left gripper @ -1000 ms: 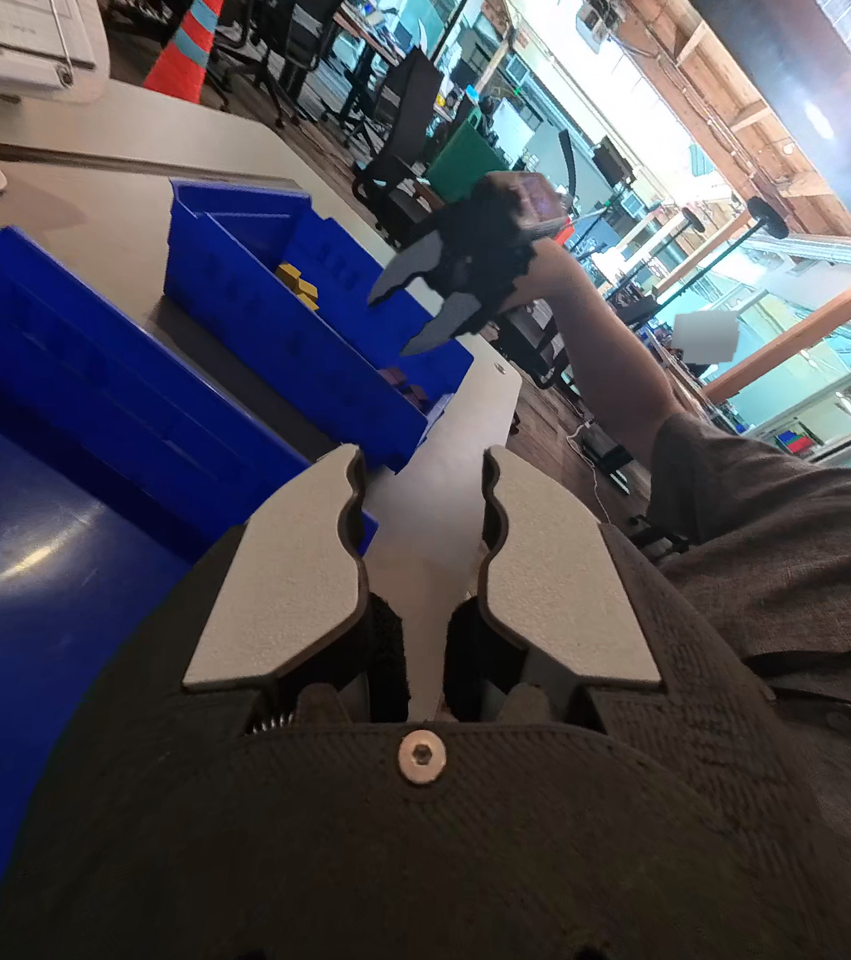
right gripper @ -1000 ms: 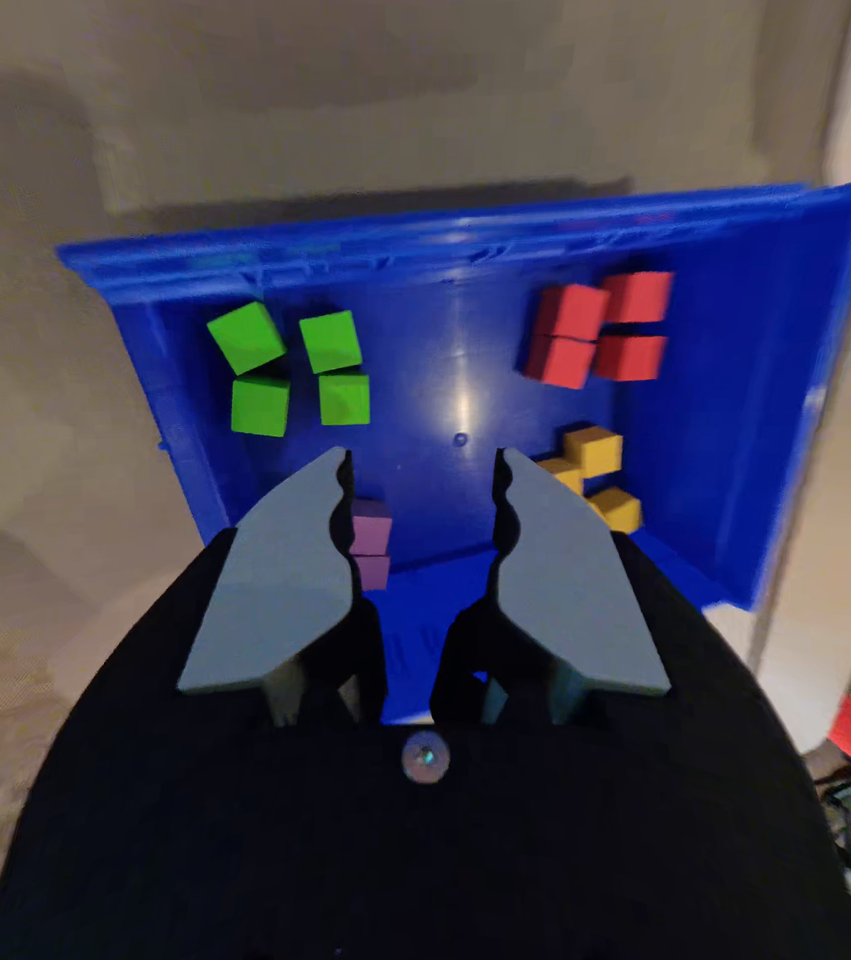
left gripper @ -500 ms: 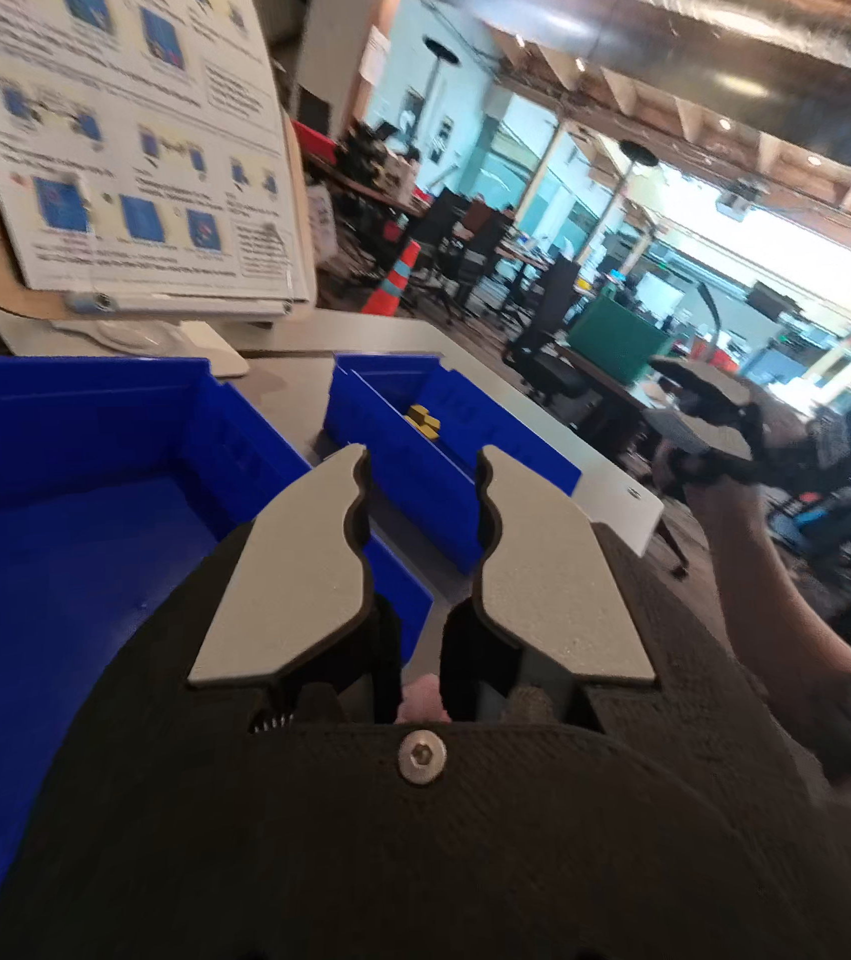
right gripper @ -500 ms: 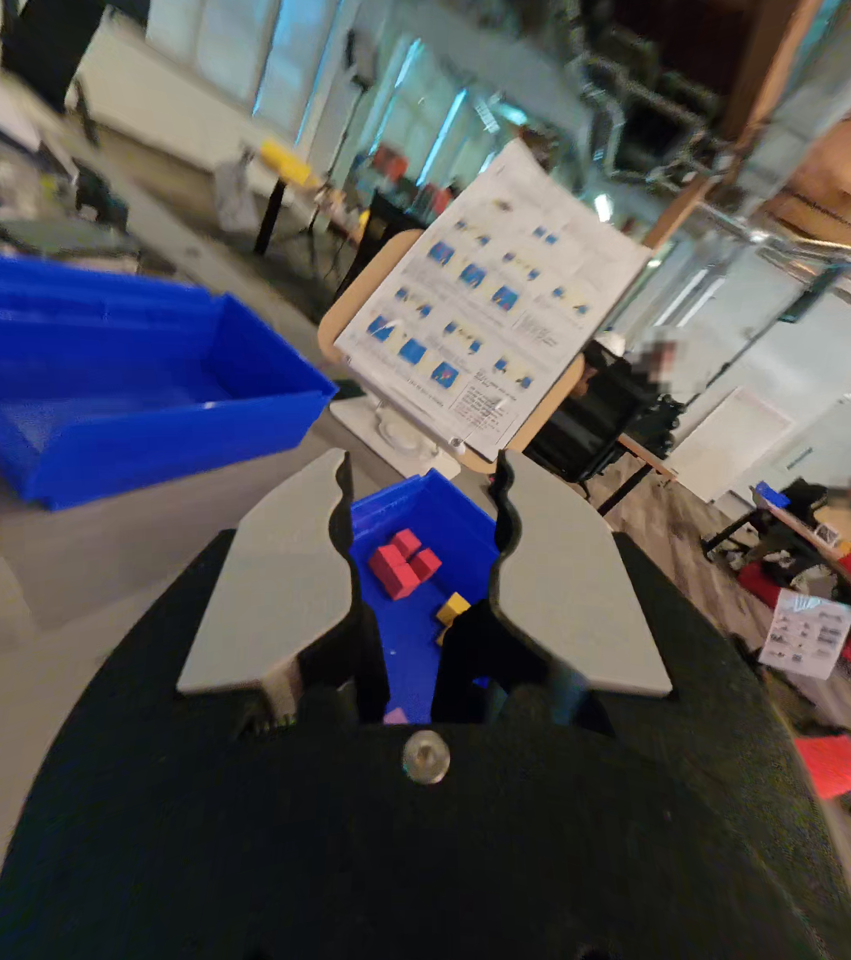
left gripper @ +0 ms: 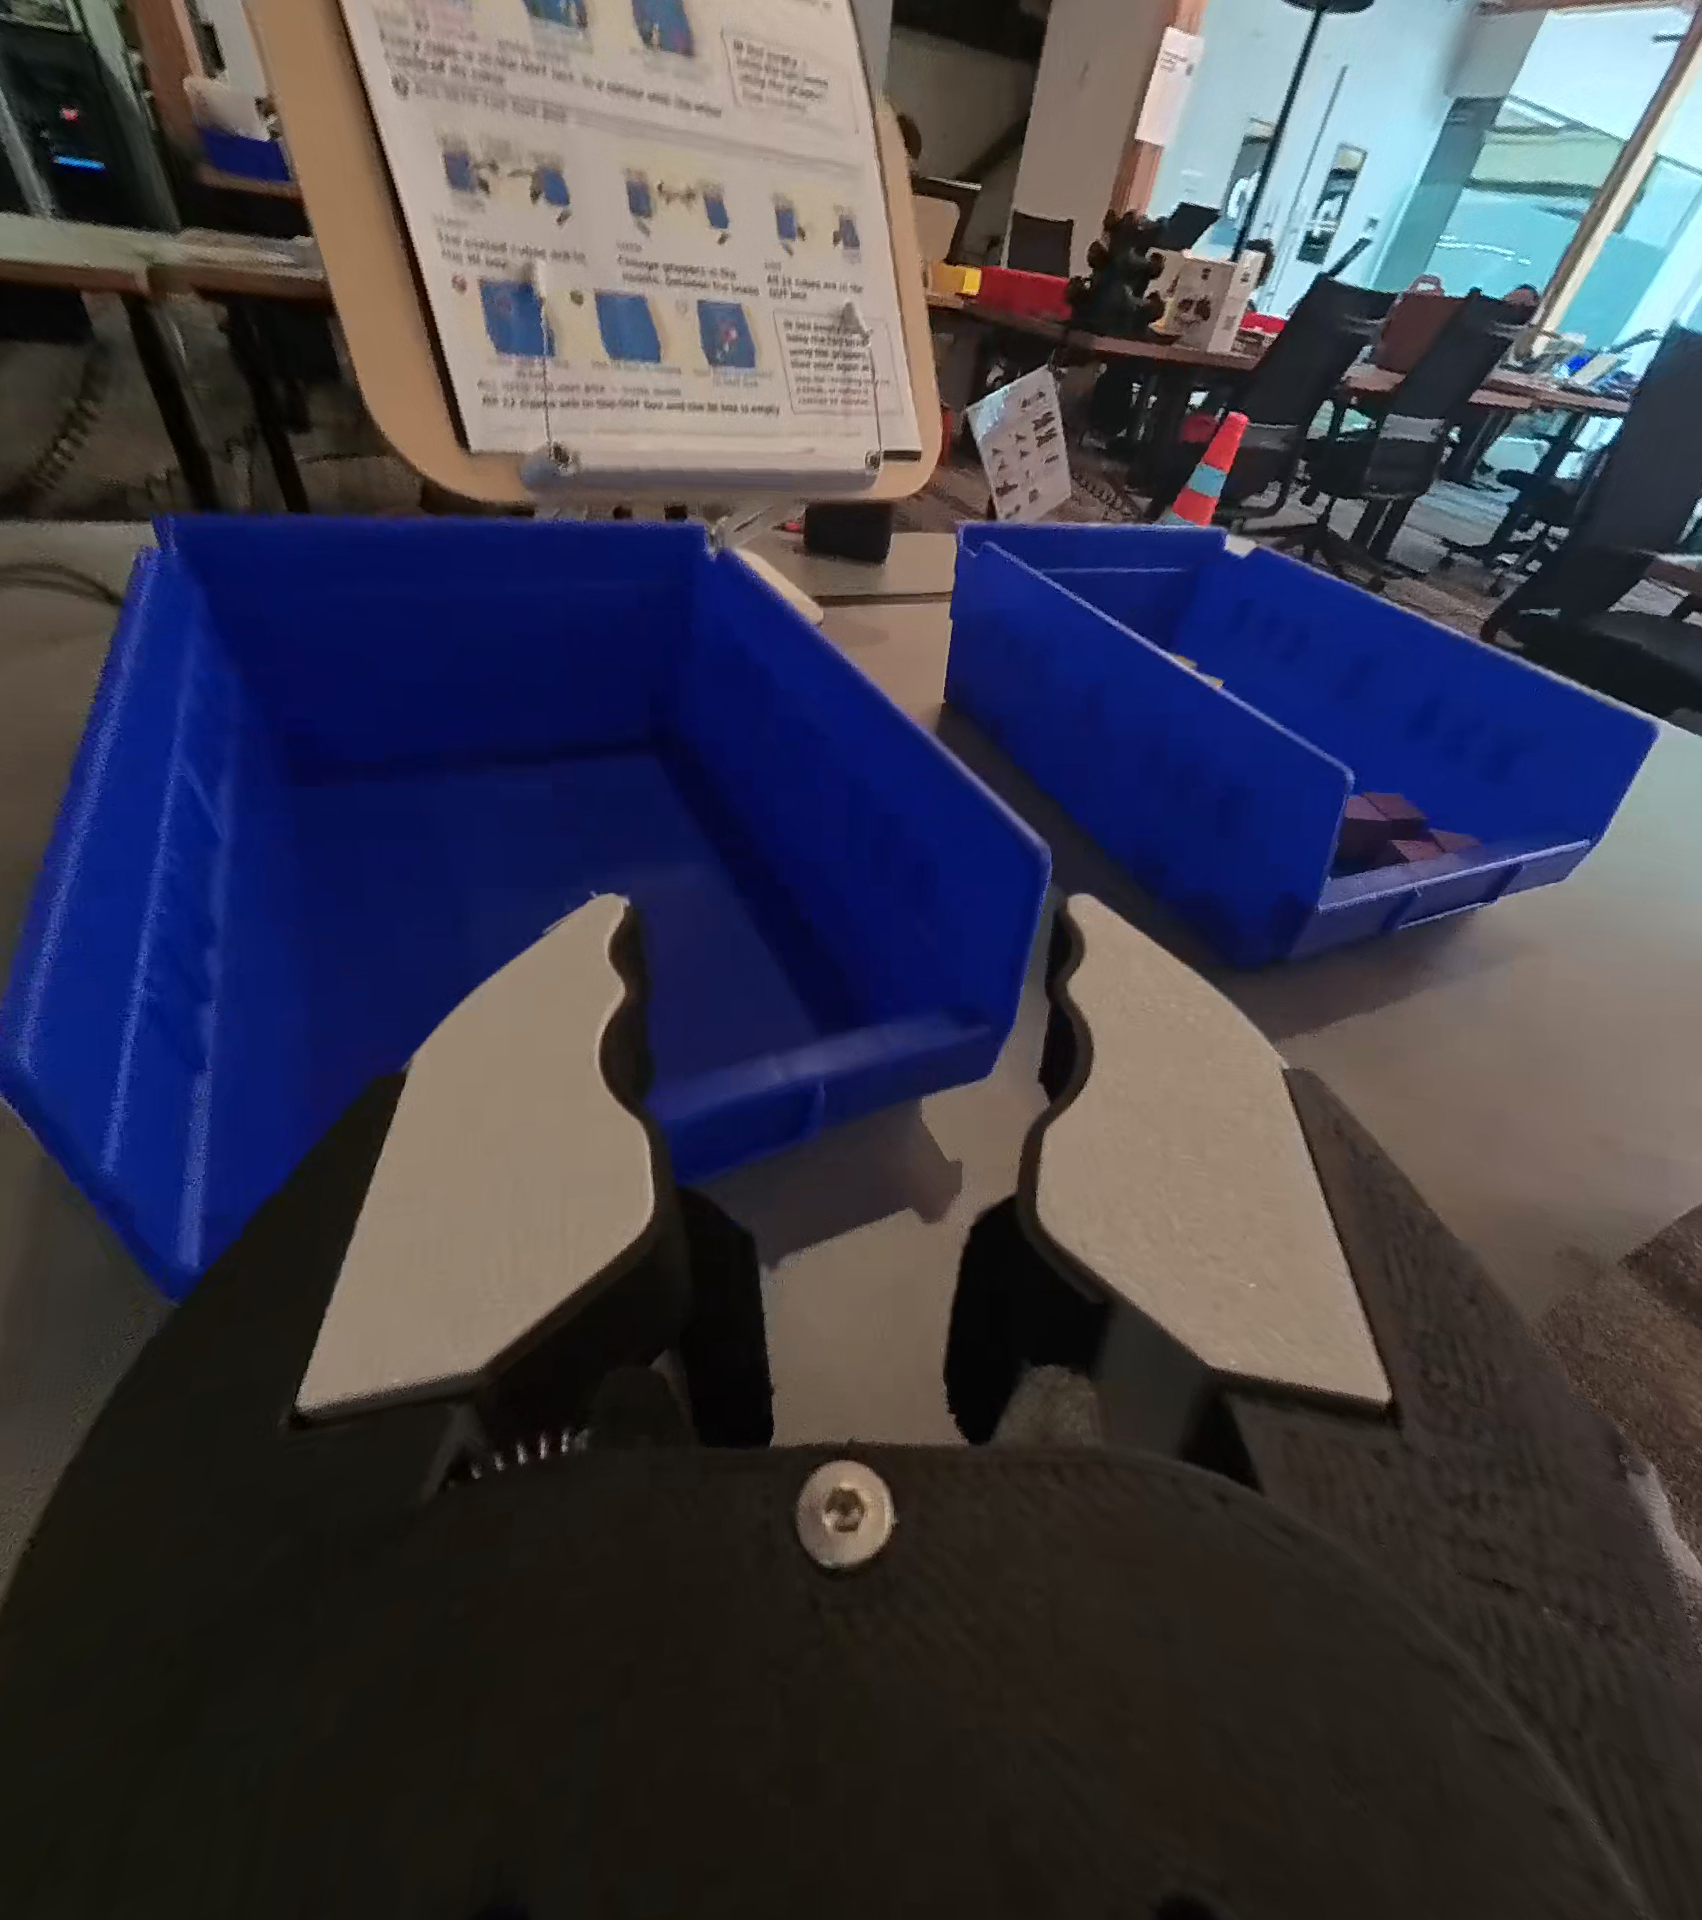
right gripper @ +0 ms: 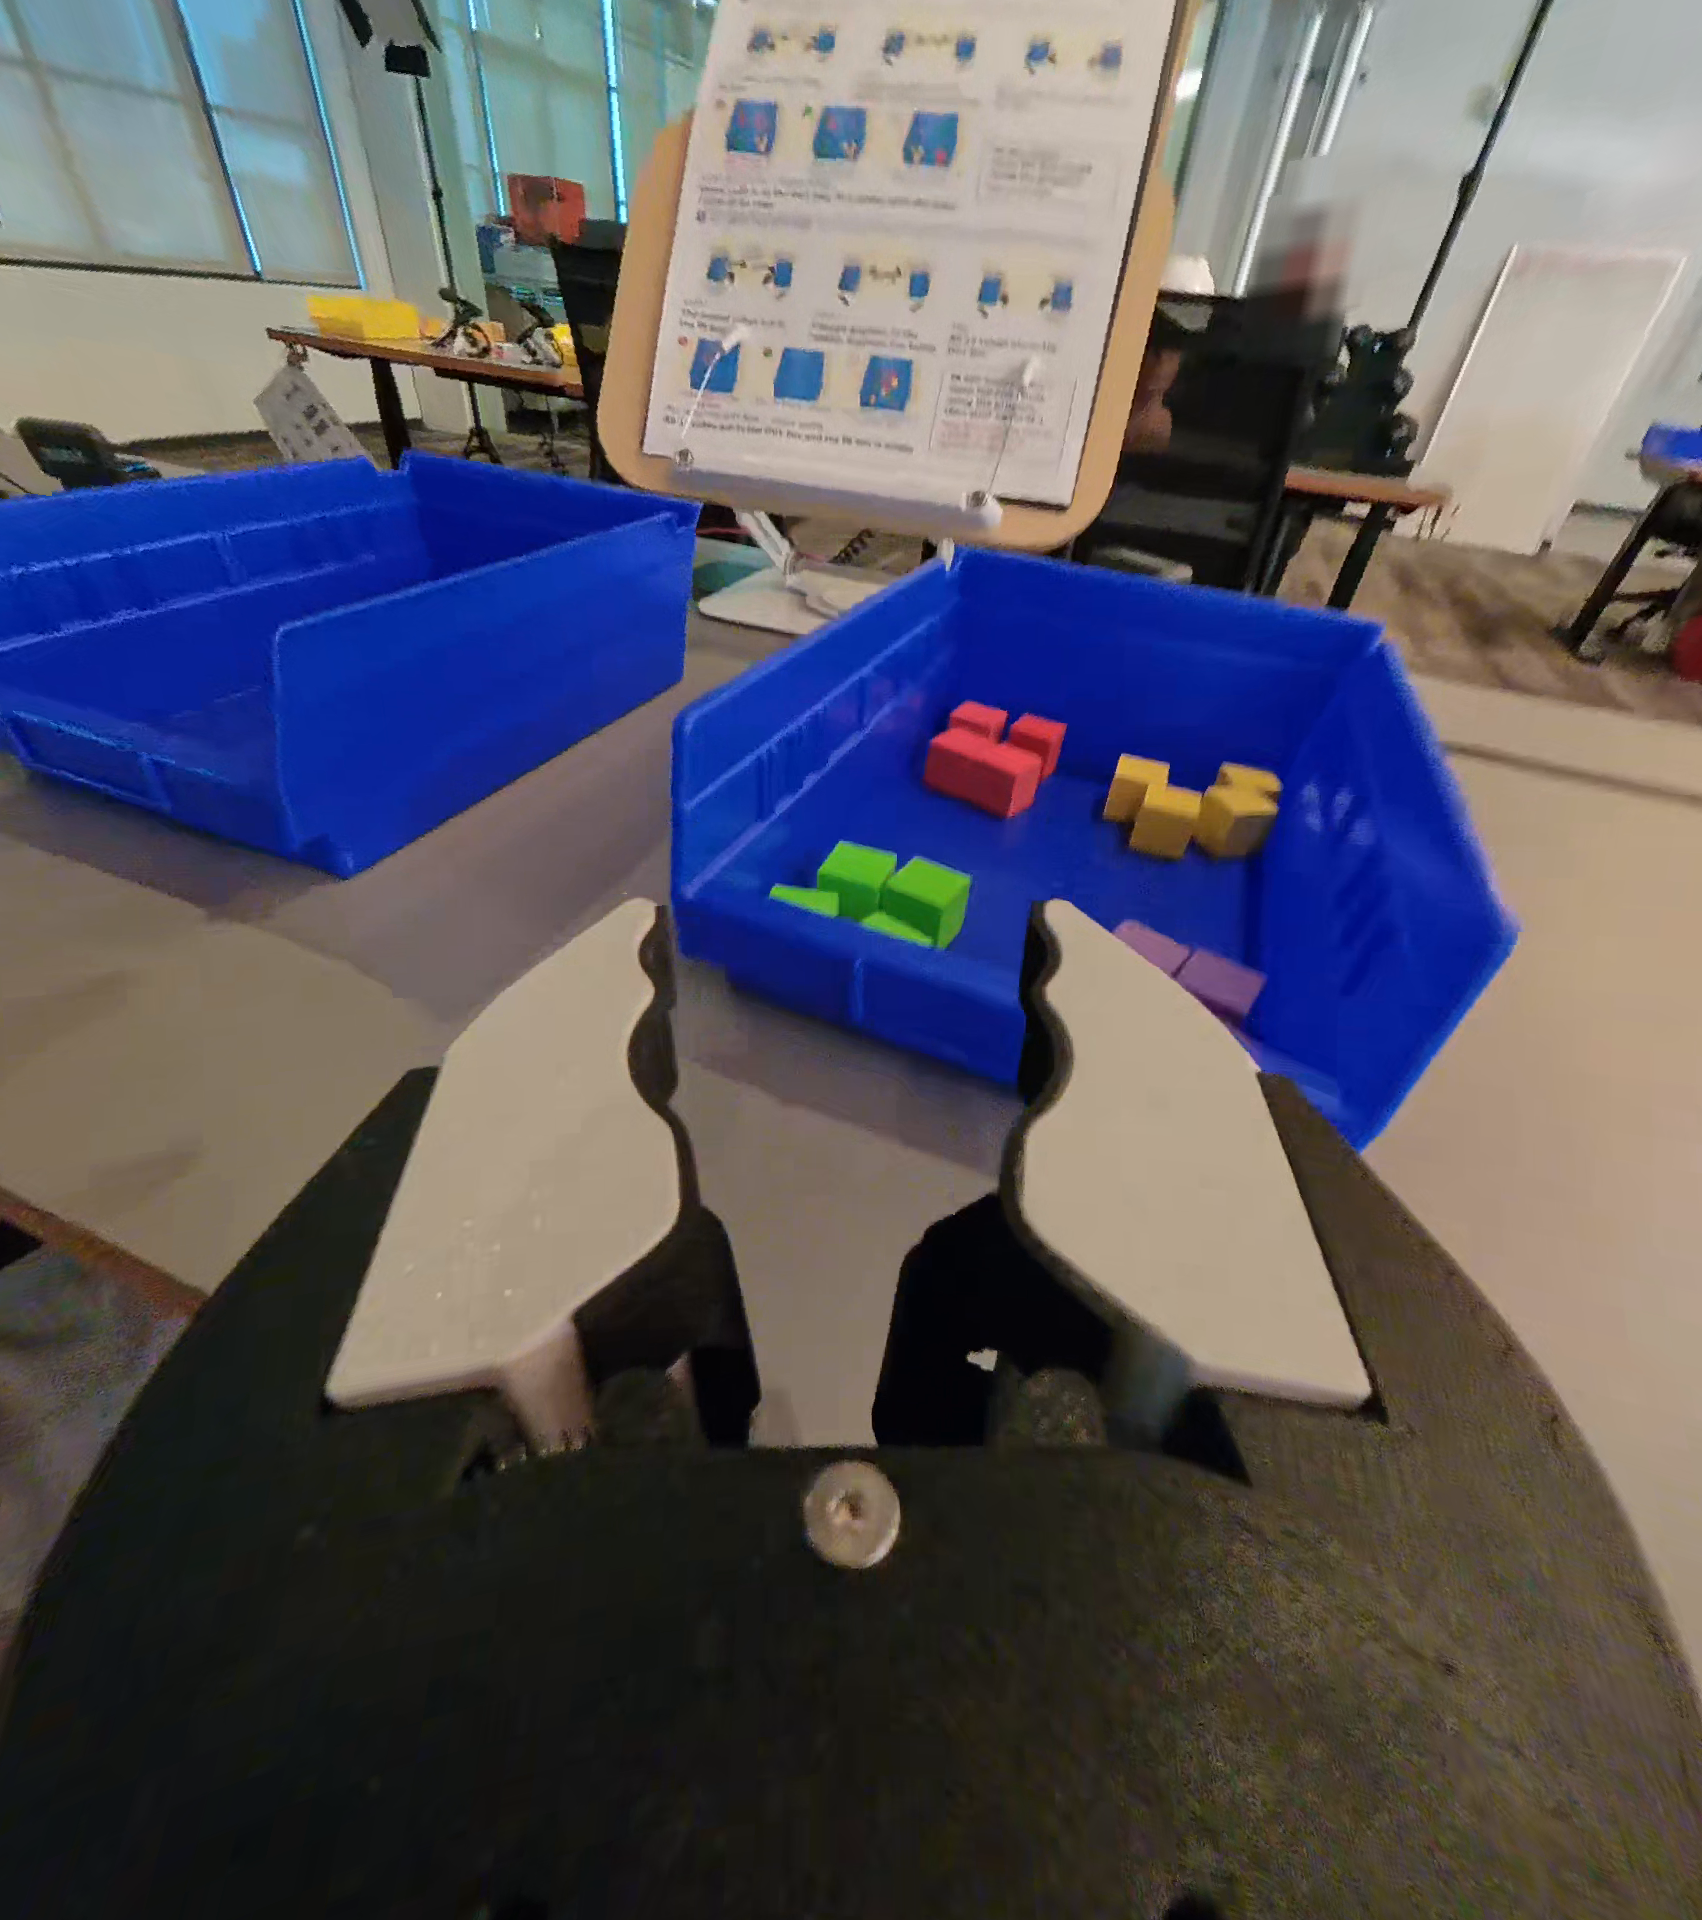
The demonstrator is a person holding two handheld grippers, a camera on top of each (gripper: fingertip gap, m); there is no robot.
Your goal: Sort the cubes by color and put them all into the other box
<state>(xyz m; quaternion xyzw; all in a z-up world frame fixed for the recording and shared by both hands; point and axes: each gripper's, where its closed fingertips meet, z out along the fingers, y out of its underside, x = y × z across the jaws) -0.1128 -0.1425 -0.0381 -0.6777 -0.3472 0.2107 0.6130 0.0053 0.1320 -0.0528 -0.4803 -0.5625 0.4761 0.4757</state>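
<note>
Left tool point(left gripper: 842, 935): jaws apart, holding nothing, hanging just short of the near lip of the left blue plastic bin point(left gripper: 151, 883) on the grey worktop point(left gripper: 1449, 1060). Right tool point(right gripper: 842, 925): jaws apart, holding nothing, near the right blue plastic bin point(right gripper: 1387, 883) containing red cubes point(right gripper: 992, 753), yellow cubes point(right gripper: 1190, 800), green cubes point(right gripper: 888, 894) and purple cubes point(right gripper: 1200, 971). Instruction sheet on a stand point(right gripper: 909, 239) sits far, behind both bins.

Right wrist view: bin with cubes point(right gripper: 1366, 831) at centre right on table point(right gripper: 203, 987); second bin point(right gripper: 473, 707) at left, apart from it. Instruction board point(right gripper: 888, 260) behind both, top centre. Cube groups point(right gripper: 992, 758) inside right bin.
</note>
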